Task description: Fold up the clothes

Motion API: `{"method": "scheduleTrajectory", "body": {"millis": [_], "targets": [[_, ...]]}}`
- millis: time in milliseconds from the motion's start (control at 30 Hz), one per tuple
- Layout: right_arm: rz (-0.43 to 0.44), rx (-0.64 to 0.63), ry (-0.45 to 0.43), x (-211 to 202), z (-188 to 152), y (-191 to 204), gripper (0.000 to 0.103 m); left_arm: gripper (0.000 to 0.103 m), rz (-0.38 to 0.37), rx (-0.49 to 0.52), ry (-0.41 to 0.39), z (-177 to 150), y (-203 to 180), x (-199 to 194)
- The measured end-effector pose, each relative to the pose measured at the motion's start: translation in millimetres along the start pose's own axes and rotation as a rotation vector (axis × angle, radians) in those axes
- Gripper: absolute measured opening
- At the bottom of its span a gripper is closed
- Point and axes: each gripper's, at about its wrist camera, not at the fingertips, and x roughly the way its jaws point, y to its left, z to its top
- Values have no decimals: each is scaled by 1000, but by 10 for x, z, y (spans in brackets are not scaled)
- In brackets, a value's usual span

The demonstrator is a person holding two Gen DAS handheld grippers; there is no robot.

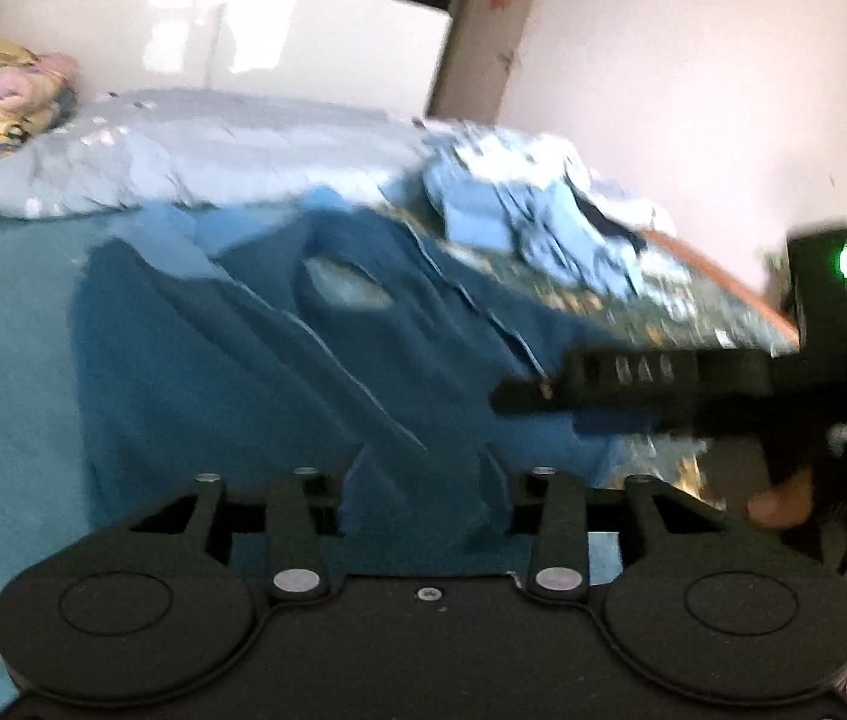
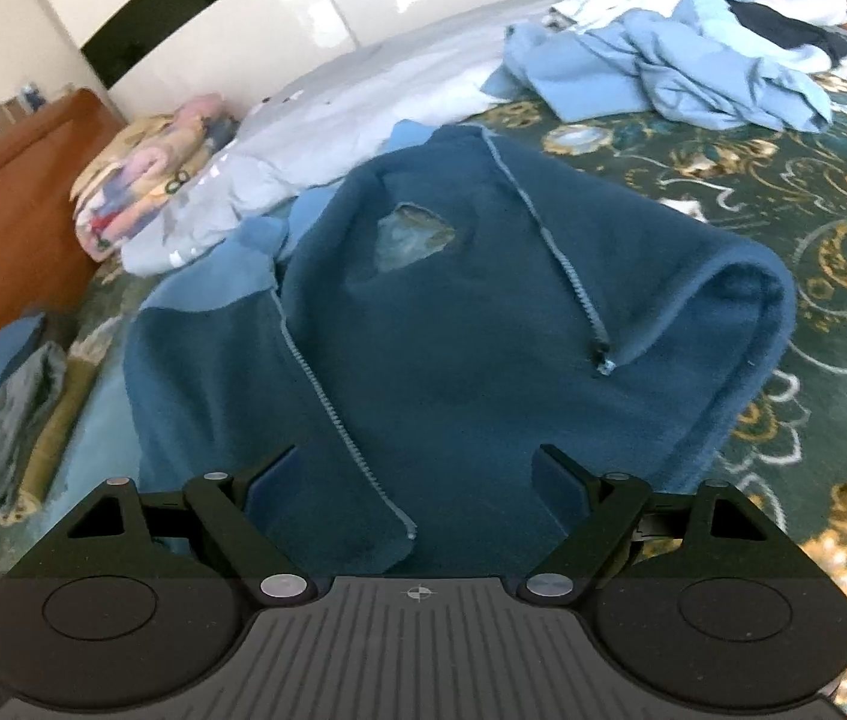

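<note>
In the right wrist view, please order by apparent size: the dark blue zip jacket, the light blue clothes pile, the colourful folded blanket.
1. dark blue zip jacket, though it lies nearest the camera
2. light blue clothes pile
3. colourful folded blanket

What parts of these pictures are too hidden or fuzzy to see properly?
- Left wrist view: the dark blue fleece zip-up jacket and the light blue crumpled clothes pile are smeared by motion blur.
- Left wrist view: the left hand-held gripper has its fingertips lost against blue fleece, so any grip is unclear.
- Right wrist view: the jacket's near hem hides behind the right hand-held gripper.
</note>
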Motion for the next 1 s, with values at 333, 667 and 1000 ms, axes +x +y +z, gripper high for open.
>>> {"method": "scheduleTrajectory", "body": {"millis": [333, 667, 1000], "targets": [[31, -107, 69, 471, 189, 249, 80, 47, 295, -213, -50, 454, 1382, -56], [121, -170, 140, 1037, 424, 426, 67, 58, 222, -220, -35, 723, 1903, 369], [257, -138, 198, 1346, 493, 483, 30, 57, 88, -242, 8, 783, 2002, 806]]}}
